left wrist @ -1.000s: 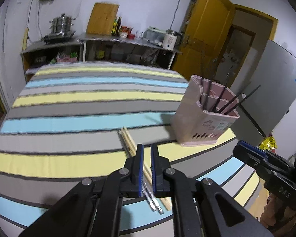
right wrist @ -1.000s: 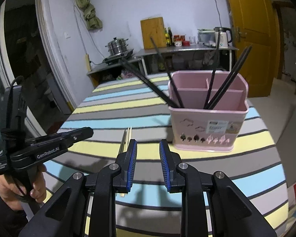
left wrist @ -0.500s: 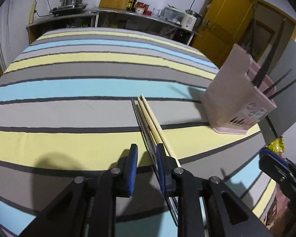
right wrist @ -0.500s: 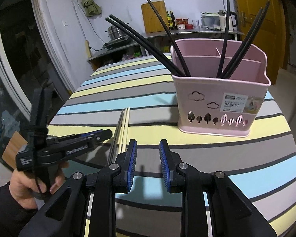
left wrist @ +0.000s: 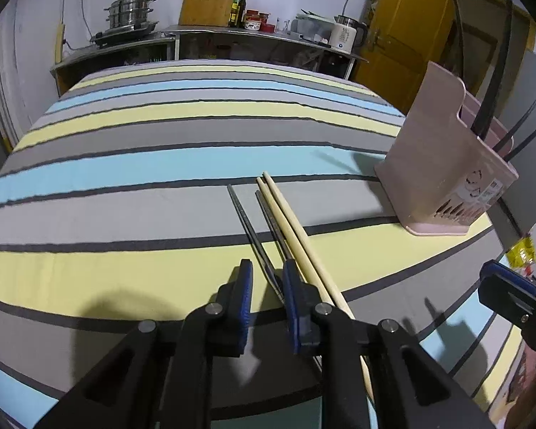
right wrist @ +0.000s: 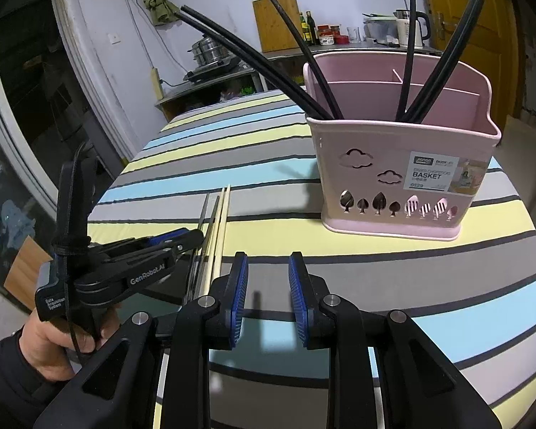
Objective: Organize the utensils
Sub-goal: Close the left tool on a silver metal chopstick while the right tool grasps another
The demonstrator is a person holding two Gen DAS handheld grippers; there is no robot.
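Two wooden chopsticks (left wrist: 296, 228) and two dark metal chopsticks (left wrist: 248, 225) lie side by side on the striped tablecloth (left wrist: 125, 186). My left gripper (left wrist: 268, 275) sits low over their near ends. Its jaws are closing, one dark chopstick runs between them, and a gap still shows beside the pads. In the right wrist view the left gripper (right wrist: 182, 239) rests on the chopsticks (right wrist: 219, 221). My right gripper (right wrist: 268, 279) stands open and holds nothing. To the right stands a pink basket (right wrist: 393, 164) (left wrist: 439, 178) holding several black chopsticks (right wrist: 303, 71).
A person's hand (right wrist: 53, 339) holds the left gripper at the table's left edge. The right gripper (left wrist: 511, 293) shows at the right of the left wrist view. Behind the table are a counter (left wrist: 232, 35) with a steel pot, cutting board and kettle, and a yellow door (left wrist: 411, 35).
Both grippers have come down closer to the table. The left gripper's jaws went from shut to parted around a dark chopstick, which now lies apart from the other three.
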